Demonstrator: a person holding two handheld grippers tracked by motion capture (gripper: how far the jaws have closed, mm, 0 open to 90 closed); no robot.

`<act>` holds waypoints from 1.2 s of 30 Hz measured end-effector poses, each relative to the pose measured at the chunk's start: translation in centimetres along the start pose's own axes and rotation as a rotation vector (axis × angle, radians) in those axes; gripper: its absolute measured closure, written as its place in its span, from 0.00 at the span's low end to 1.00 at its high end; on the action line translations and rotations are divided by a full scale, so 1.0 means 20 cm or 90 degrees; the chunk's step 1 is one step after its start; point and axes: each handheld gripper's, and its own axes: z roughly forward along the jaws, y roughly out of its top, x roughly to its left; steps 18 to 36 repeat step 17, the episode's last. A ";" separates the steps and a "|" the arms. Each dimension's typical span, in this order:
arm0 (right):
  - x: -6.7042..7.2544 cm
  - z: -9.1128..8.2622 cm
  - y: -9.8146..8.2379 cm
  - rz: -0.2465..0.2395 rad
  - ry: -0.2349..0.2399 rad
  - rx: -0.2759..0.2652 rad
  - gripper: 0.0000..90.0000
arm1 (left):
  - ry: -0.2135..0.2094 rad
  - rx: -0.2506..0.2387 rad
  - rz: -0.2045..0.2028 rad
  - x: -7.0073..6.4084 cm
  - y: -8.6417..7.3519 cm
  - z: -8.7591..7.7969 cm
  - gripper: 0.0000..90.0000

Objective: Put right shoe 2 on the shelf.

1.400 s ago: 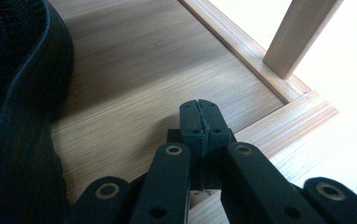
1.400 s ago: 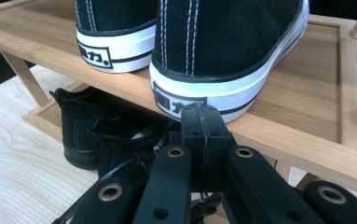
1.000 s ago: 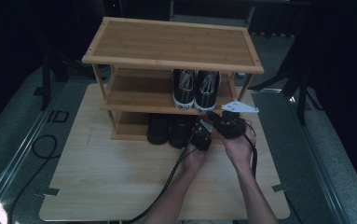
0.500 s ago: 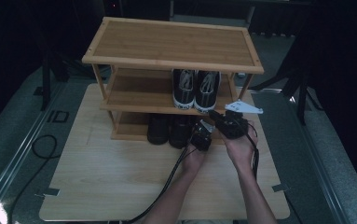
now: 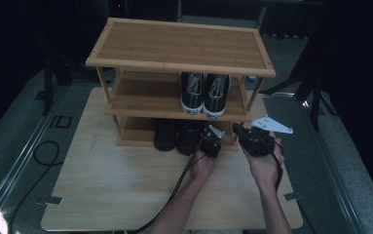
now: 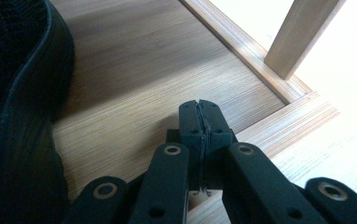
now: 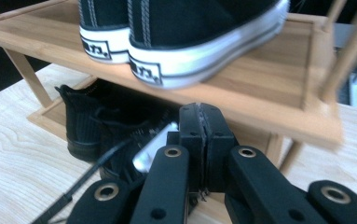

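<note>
Pair of black low shoes (image 5: pixel 178 135) on the bottom tier of the three-tier bamboo rack (image 5: pixel 179 46), right of centre; left gripper (image 5: pixel 210 143) just beside them, jaws pressed together, empty; right gripper (image 5: pixel 250 138) at the tier's right front corner, likewise closed on nothing.

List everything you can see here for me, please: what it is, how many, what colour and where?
Shoe rack: one, light wood, three shelves, on the board.
Board: one, pale wood, under the rack.
Sneakers: two, black with white soles, middle shelf, right side.
Black shoes: two, all black, bottom shelf.
Cable: one, black, looped on the grey floor at left.
Left gripper: one, black, jaws shut and empty, at the bottom shelf beside the black shoes.
Right gripper: one, black, jaws shut and empty, by the rack's right front post.
</note>
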 end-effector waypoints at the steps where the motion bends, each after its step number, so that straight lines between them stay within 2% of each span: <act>1: -0.01 -0.01 -0.02 0.004 -0.001 0.002 0.99 | 0.000 0.002 0.000 0.00 0.00 0.00 0.98; 4: -0.02 -0.04 -0.07 0.007 -0.009 0.003 0.99 | 0.002 -0.003 0.008 0.01 0.00 -0.01 0.97; 8: -0.03 -0.06 -0.13 0.017 -0.011 0.008 0.99 | -0.014 -0.014 0.004 0.02 -0.01 -0.05 0.95; 17: -0.10 -0.07 -0.26 0.047 -0.030 0.027 0.99 | -0.069 -0.047 0.028 0.00 -0.06 -0.18 0.92; 36: -0.10 -0.07 -0.26 0.047 -0.030 0.027 0.99 | -0.069 -0.047 0.028 0.00 -0.06 -0.18 0.92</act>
